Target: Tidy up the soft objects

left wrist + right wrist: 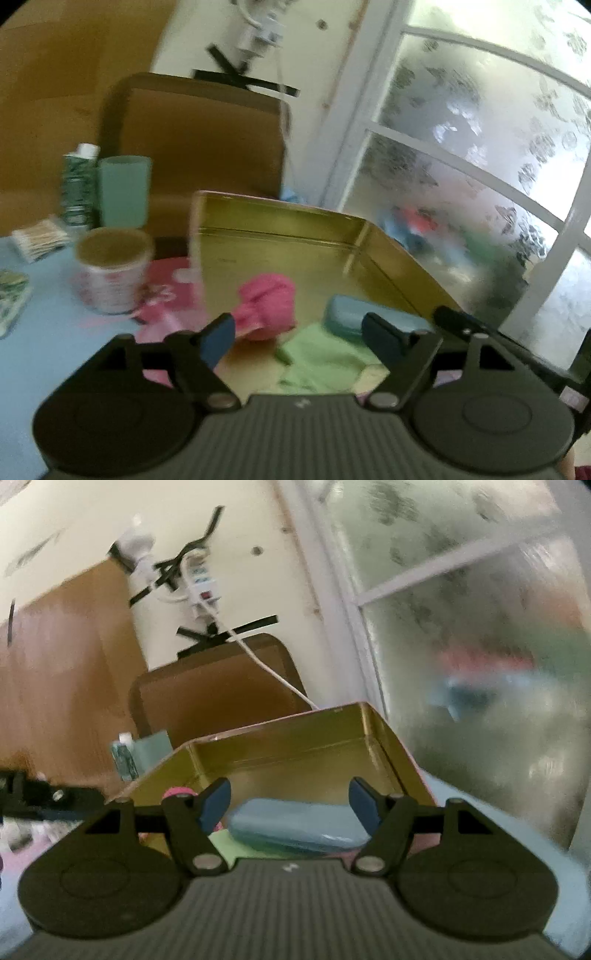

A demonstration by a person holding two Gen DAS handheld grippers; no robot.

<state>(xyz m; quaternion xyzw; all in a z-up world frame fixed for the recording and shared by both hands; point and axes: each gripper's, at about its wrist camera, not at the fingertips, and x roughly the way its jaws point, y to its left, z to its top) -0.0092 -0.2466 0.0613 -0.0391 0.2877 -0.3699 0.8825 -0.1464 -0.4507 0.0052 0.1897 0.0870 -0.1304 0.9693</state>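
Note:
A gold tin box [280, 229] lies open on the light blue table. Inside it rest a pink cloth bundle [267, 304], a folded green cloth [317, 360] and a blue soft pouch [354, 317]. My left gripper [299, 338] is open just in front of the tin, with nothing between its fingers. My right gripper [290, 805] is also open and empty, low at the tin's [295, 746] near edge. The blue pouch [295, 829] lies just beyond its fingertips, with the green cloth [221, 843] under its left end. Part of the right gripper [476, 328] shows at the right of the left wrist view.
Left of the tin stand a round patterned can [110, 273], a teal cup [123, 190] and a green carton [79, 184]. A pack of cotton swabs [40, 238] lies beside them. A brown chair back [199, 144] and a frosted window [480, 166] are behind.

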